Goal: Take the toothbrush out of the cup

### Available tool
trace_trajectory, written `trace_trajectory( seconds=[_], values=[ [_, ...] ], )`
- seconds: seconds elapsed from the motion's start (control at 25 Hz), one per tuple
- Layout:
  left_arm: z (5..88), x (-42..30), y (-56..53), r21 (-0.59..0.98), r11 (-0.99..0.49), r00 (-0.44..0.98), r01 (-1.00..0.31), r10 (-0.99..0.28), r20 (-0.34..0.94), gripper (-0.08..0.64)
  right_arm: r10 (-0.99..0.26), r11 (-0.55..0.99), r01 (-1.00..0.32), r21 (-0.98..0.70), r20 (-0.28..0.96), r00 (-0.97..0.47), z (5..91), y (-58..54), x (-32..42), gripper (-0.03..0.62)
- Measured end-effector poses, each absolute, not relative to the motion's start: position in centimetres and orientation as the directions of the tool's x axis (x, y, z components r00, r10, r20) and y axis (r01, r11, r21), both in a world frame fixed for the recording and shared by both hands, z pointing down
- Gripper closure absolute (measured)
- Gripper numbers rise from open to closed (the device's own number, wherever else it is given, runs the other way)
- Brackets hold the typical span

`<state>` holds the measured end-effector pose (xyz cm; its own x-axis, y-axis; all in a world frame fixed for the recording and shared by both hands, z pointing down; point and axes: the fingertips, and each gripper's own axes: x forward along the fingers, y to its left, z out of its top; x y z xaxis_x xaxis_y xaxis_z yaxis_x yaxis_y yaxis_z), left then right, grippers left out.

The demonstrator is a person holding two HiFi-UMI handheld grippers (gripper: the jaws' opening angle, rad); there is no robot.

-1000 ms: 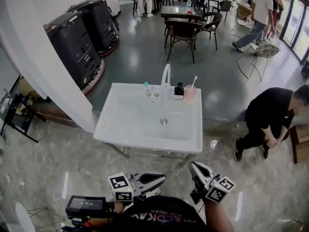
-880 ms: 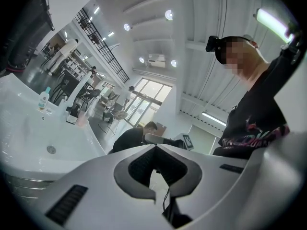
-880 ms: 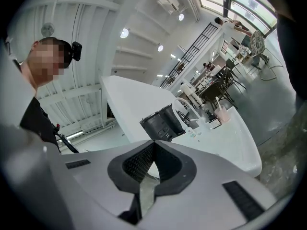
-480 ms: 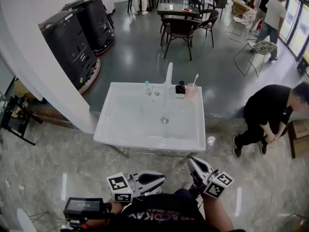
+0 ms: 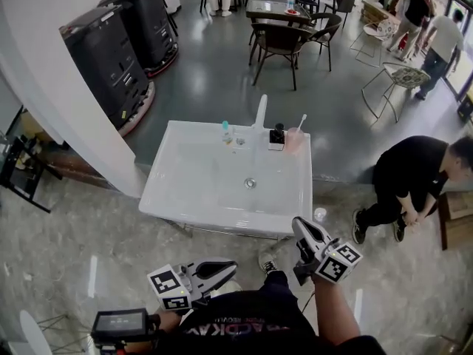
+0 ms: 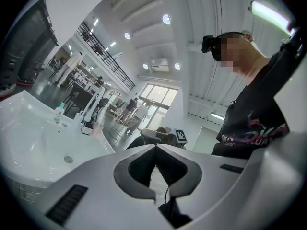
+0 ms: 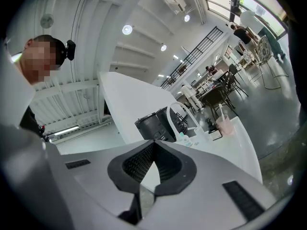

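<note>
Nearest the body, the left gripper (image 5: 222, 268) and the right gripper (image 5: 304, 231) hang low in front of the person. Each gripper view shows its jaws drawn together at the tips with nothing between them. Both are well short of the white washbasin (image 5: 222, 214), the right one nearer to its front rim than the left.

Across the basin, past the drain (image 5: 250, 183), the back ledge carries a small bottle (image 5: 226, 133), the white tap (image 5: 260, 113), a dark dispenser (image 5: 276, 135) and, just to its right, the pink cup (image 5: 293, 142). The toothbrush (image 5: 298, 123) stands in that cup, leaning to the right with its head up.

This reads as the approach, with no grasp begun. The next move seems to call for one gripper, likely the right since the cup sits on that side, to reach over the bowl, part its jaws and close on the thin handle above the rim. The cup looks light, so the lift should go straight up along the handle, or the other gripper should steady it.

Beyond the basin, a person in black (image 5: 410, 180) crouches on the floor at the right, and café chairs (image 5: 277, 46) stand farther back.
</note>
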<state>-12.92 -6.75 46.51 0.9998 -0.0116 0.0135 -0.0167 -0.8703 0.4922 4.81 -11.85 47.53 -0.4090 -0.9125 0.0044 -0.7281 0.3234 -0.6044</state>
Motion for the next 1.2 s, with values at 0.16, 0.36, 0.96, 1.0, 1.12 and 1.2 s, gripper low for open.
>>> trace_trajectory(
  seconds=[0.16,0.36,0.96,1.0,1.12,1.2],
  values=[
    [45.7,-12.2,-8.3,0.478,-0.875,0.997,-0.074,-0.077,0.014,0.552,-0.915,0.332,-0.749,-0.574,-0.004,-0.403,46.5,-15.4,8.2,0.581],
    [45.5,-10.7,-9.9,0.472,-0.872,0.991,-0.127,-0.135,0.017,0.552,-0.924,0.313,-0.776,-0.547,0.012,-0.382,46.8,-19.2,12.9,0.581],
    [46.0,-8.2,-13.4,0.482,-0.828,0.951,-0.287,-0.305,0.044,0.552,-0.919,0.247,-0.811,-0.531,0.136,-0.37,50.3,-30.4,20.3,0.581],
    [46.0,-8.1,-13.5,0.482,-0.825,0.948,-0.296,-0.314,0.045,0.552,-0.919,0.244,-0.811,-0.531,0.14,-0.369,50.6,-30.8,20.6,0.581],
    [46.1,-7.9,-13.9,0.484,-0.817,0.942,-0.313,-0.333,0.048,0.552,-0.915,0.244,-0.816,-0.524,0.154,-0.372,51.1,-32.3,21.1,0.58],
    [46.3,-7.7,-14.2,0.487,-0.813,0.939,-0.32,-0.34,0.049,0.552,-0.916,0.236,-0.823,-0.516,0.165,-0.366,51.7,-33.3,21.6,0.58]
  ],
)
